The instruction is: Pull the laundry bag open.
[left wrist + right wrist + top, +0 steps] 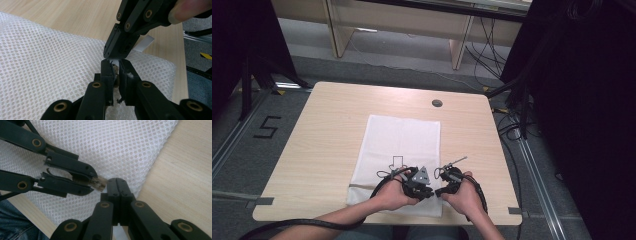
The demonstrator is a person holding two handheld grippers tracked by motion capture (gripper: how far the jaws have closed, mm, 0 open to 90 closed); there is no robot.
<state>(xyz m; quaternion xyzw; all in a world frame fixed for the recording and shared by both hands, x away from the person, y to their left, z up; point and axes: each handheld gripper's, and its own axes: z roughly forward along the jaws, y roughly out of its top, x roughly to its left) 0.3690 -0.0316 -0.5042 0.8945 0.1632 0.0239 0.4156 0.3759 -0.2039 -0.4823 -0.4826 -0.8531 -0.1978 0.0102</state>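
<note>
- Now, from the high view: you hold the left claw (426,192) and the right claw (441,190) tip to tip over the near right corner of the white mesh bag (399,145), which lies flat on the wooden surface (327,135). What the bag holds cannot be told. A small white-edged label patch (398,161) sits on the mesh just beyond your hands, and a dark round grommet (437,103) is set in the surface well beyond the bag.
- Next, the left gripper view: your left claw (115,68) pinches a small brownish piece (115,68) at the bag's (50,55) edge, its jaws nearly together with that piece between them. The right claw's tips come down from above and meet yours, blocking the spot behind; a white tag (145,43) shows past them on the bare wood (75,17).
- Lastly, the right gripper view: your right claw (119,185) is pressed fully together, its tips touching the end of the brownish piece (99,182) that the left claw (93,182) holds. Mesh (112,142) lies beneath both; wood (187,177) runs alongside, and blue denim (15,225) shows at the lower corner.
</note>
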